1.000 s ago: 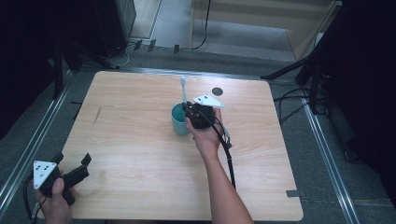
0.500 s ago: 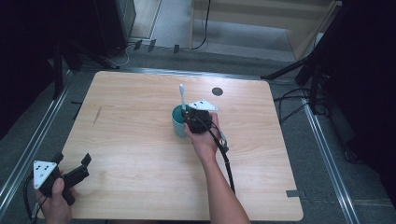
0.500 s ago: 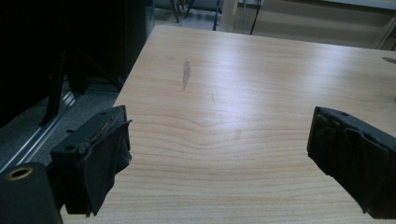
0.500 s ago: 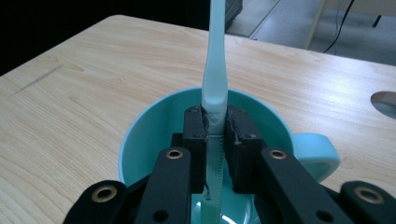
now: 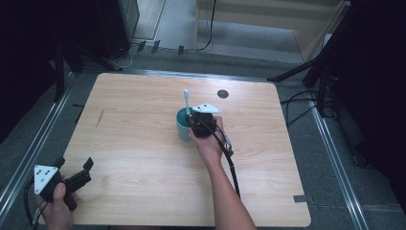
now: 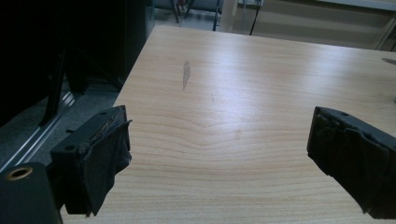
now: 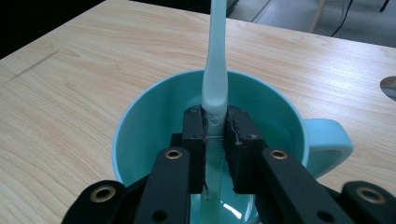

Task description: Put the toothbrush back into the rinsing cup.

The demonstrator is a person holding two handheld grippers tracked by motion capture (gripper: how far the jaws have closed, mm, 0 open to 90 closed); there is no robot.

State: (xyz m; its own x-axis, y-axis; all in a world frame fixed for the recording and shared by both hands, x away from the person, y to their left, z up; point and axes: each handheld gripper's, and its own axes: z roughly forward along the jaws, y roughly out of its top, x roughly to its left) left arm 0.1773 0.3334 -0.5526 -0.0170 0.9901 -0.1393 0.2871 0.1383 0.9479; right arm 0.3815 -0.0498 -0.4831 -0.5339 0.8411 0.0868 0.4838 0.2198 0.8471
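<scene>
**Toothbrush clamped over cup**

The toothbrush (image 7: 215, 70) stood upright in the teal cup (image 5: 182, 128) at table (image 5: 143, 158) centre. The right gripper view showed the right gripper (image 7: 215, 135) clamped on its handle. At 8 o'clock, the left gripper (image 6: 219, 154) stood apart, holding nothing.

A light wooden table (image 5: 143, 158) stands on grey floor (image 5: 330, 158), dark surroundings

I work in a lab: a bare wooden surface (image 5: 143, 143), metal rails (image 5: 335, 158), loose cables (image 5: 297, 103) and stands (image 5: 60, 67) around me.
</scene>
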